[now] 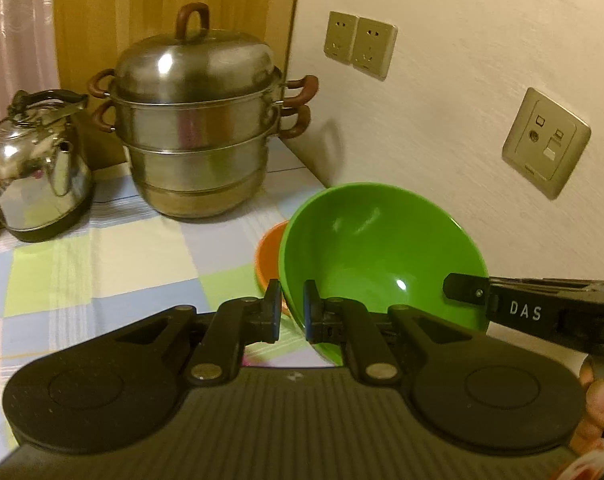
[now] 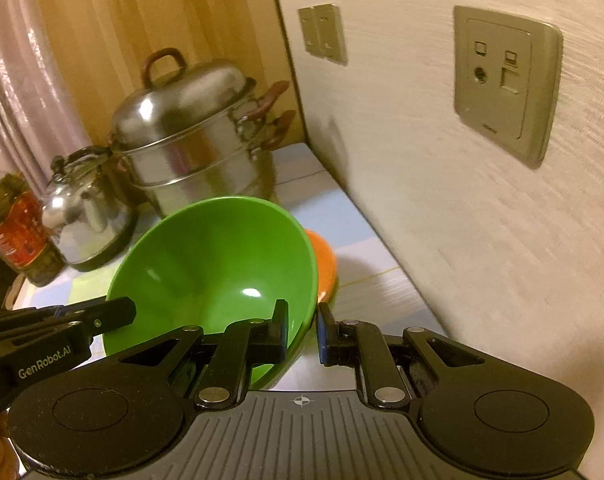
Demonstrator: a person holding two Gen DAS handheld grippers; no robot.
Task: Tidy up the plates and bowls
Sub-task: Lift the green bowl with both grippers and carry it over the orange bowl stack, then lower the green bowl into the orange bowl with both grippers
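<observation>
The green plastic bowl (image 1: pixel 382 256) is between the left hand-held gripper (image 1: pixel 292 312) and the right hand-held gripper (image 2: pixel 302 330), one on each side of its rim. The orange bowl (image 1: pixel 268 256) is behind it on the bench (image 1: pixel 102 264). The steel steamer pot (image 1: pixel 198 120) stands further back, the steel kettle (image 1: pixel 38 168) left of it.

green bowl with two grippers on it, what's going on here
A person is holding the green bowl by its rim with both grippers, the left gripper on one side and the right gripper on the opposite side, each shut on the rim. The bowl is tilted, with an orange bowl just behind it. A steamer pot and a kettle stand further back on the checked tablecloth.
</observation>
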